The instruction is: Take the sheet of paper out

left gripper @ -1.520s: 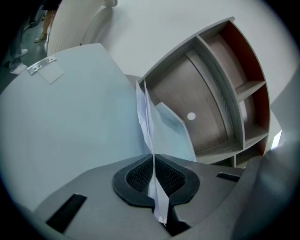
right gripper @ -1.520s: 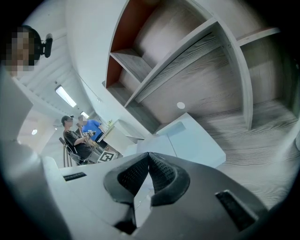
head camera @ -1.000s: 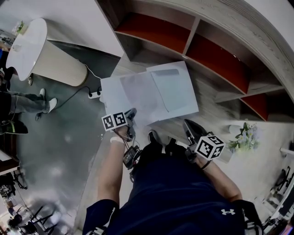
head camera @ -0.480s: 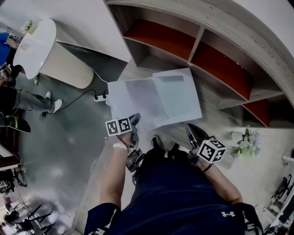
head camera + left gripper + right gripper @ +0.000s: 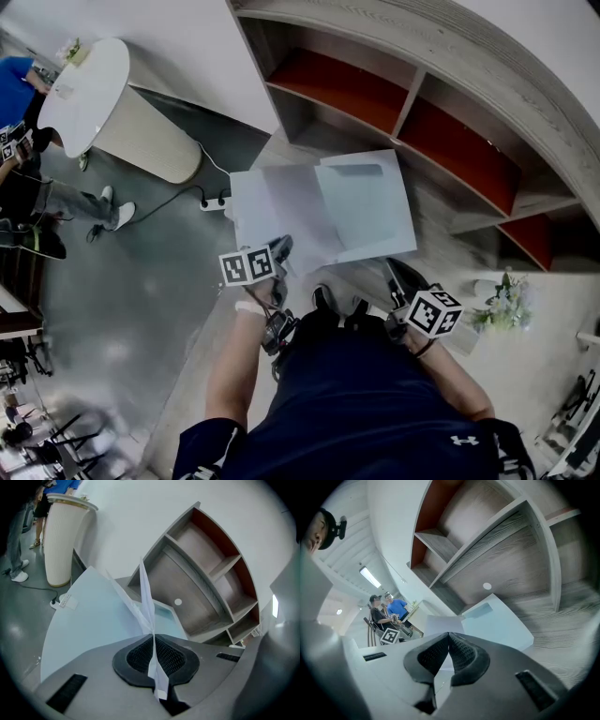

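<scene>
From the head view, the sheet of paper (image 5: 272, 211) lies spread on the grey wood-grain floor in front of the shelf unit (image 5: 375, 94). Its right side meets a white envelope (image 5: 367, 208), and this view does not settle whether that edge is tucked inside. The left gripper (image 5: 278, 251) sits at the sheet's near edge. The right gripper (image 5: 396, 274) is just short of the envelope's near corner and looks clear of it. A white pedestal table (image 5: 112, 112) and a power strip (image 5: 212, 201) lie off to the left.

The left gripper view shows the grip that the head view cannot. The left gripper (image 5: 153, 641) has its pads pressed together on the thin edge of the sheet (image 5: 93, 625), which rises in a narrow crease above the jaws and fans out wide to the left. Past it are the envelope (image 5: 165, 616), the power strip (image 5: 63, 602) and the pedestal table (image 5: 63, 541).

In the right gripper view, the right gripper (image 5: 449, 637) has its jaw tips touching and nothing caught between them. The envelope (image 5: 501, 623) and the sheet (image 5: 440, 623) lie beyond the tips. Only this view shows two seated people (image 5: 389, 611) far off.
</scene>
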